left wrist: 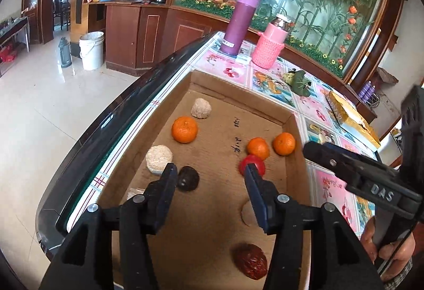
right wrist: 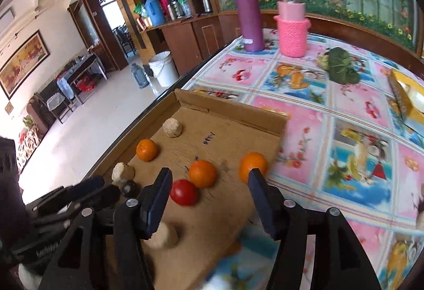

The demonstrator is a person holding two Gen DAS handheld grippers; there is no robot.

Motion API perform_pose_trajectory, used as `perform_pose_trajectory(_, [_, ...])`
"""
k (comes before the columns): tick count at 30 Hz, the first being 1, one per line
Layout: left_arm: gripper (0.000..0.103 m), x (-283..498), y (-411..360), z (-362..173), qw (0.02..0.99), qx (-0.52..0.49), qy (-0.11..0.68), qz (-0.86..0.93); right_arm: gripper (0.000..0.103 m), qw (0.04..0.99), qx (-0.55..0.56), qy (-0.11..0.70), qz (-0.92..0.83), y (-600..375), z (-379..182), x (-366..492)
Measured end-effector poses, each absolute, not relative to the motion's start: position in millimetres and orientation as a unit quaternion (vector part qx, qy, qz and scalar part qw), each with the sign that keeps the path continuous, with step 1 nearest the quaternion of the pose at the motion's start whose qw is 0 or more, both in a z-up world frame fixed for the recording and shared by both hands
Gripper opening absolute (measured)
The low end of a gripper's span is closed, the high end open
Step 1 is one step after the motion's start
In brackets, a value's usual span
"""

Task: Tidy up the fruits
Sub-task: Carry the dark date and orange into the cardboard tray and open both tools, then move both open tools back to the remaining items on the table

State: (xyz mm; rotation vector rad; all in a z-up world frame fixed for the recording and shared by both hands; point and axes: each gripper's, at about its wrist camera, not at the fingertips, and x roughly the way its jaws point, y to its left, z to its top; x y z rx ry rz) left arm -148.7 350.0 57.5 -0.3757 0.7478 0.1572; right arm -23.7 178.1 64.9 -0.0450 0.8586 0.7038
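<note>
A shallow cardboard tray (left wrist: 212, 210) (right wrist: 233, 110) lies on the table. In it are three oranges (left wrist: 184, 129) (left wrist: 258, 148) (left wrist: 284, 143), a red tomato (left wrist: 255, 160) (right wrist: 184, 192), several pale round cakes (left wrist: 158, 159) (left wrist: 201, 108), a dark ball (left wrist: 188, 178) and a dark red date (left wrist: 249, 261). My left gripper (left wrist: 210, 173) is open and empty above the tray, between the dark ball and the tomato. My right gripper (right wrist: 209, 178) is open and empty above the tray's near right part, with an orange (right wrist: 202, 173) and the tomato between its fingers' lines. It also shows in the left wrist view (left wrist: 312, 149).
A purple bottle (left wrist: 239, 22) and a pink knit-covered jar (left wrist: 270, 46) stand at the table's far end. A green leaf bundle (right wrist: 340, 66) and a yellow box (right wrist: 408, 94) lie to the right. The table edge (left wrist: 114, 125) runs along the tray's left.
</note>
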Motion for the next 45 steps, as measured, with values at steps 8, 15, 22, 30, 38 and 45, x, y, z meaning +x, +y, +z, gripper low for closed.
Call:
perform_pose_trajectory(8, [0.057, -150, 293, 73, 0.924, -0.126, 0.359, 0.033, 0.071, 0.873, 0.044, 0.402, 0.274, 89, 59, -57])
perform_pose_trajectory(15, [0.059, -151, 246, 83, 0.930, -0.087, 0.358, -0.006, 0.070, 0.900, 0.066, 0.383, 0.196, 7, 58, -86])
perform_pose_trajectory(22, [0.064, -142, 212, 79, 0.925, -0.068, 0.372, -0.025, 0.074, 0.918, 0.100, 0.365, 0.118, -78, 54, -104])
perform_pose_trajectory(30, [0.067, -131, 176, 66, 0.915, -0.038, 0.398, -0.056, 0.074, 0.907, 0.132, 0.389, 0.089, -117, 33, -98])
perform_pose_trajectory(38, [0.068, -122, 169, 57, 0.908, -0.034, 0.413, -0.062, 0.074, 0.905, 0.123, 0.397, 0.093, -115, 26, -89])
perform_pose_trajectory(45, [0.068, -116, 168, 49, 0.903, -0.043, 0.422, -0.070, 0.074, 0.904, 0.095, 0.409, 0.083, -126, 31, -59])
